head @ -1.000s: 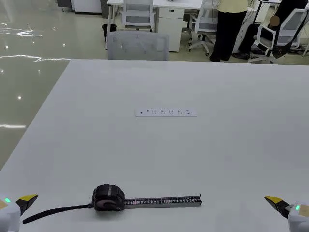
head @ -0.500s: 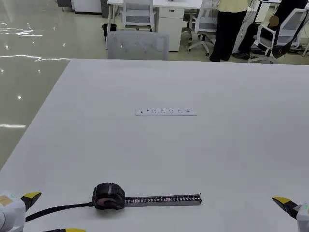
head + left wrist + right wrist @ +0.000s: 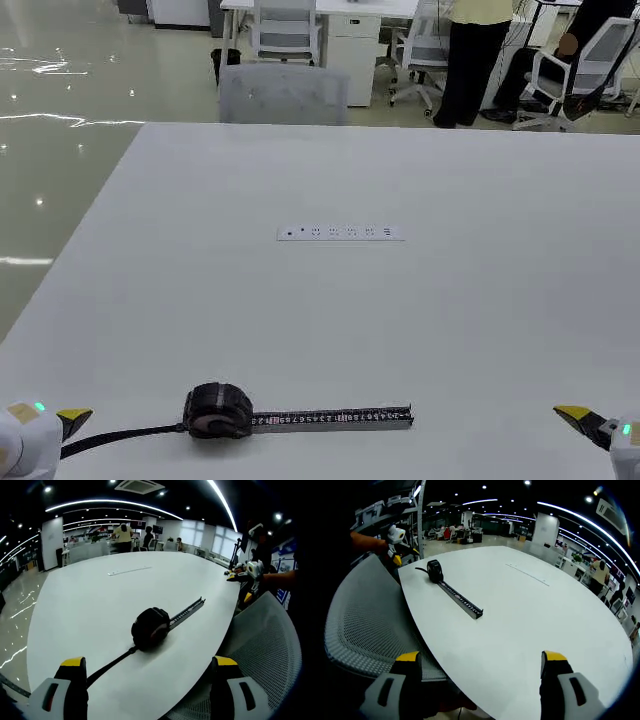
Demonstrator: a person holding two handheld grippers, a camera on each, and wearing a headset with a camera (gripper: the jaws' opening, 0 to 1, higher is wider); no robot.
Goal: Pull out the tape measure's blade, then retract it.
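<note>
Office space, bright and open: a wide pale-grey table (image 3: 420, 320) takes up most of the head view. A white socket strip (image 3: 340, 233) is set into it near the middle, and desks, chairs and standing people lie beyond the far edge at 12 o'clock.

At 8 o'clock in the head view, the left gripper (image 3: 150, 662) hangs just off the near edge. Its yellow-tipped jaws stand wide apart with nothing between them. Beside it, a thin black wrist strap (image 3: 120, 438) trails along the tabletop to the tape measure (image 3: 217, 411), which sits near the front edge at about 7 o'clock.

The case is small, dark and rounded, and seems to stand upright on its base. The blade (image 3: 330, 418) is already partly out. It is a narrow dark strip with pale markings, lying flat from the case toward 3 o'clock and ending in a small hook.

At 4 o'clock the right gripper (image 3: 482, 656) hovers off the near edge, jaws likewise spread wide and empty, well apart from the blade's tip.

The case is probably dense and hard for its size and may skid on the smooth top, so it wants a firm pinch across its two flat sides. The blade is likely thin, springy steel that snaps back. The end hook looks like the safest place to take hold of it.
</note>
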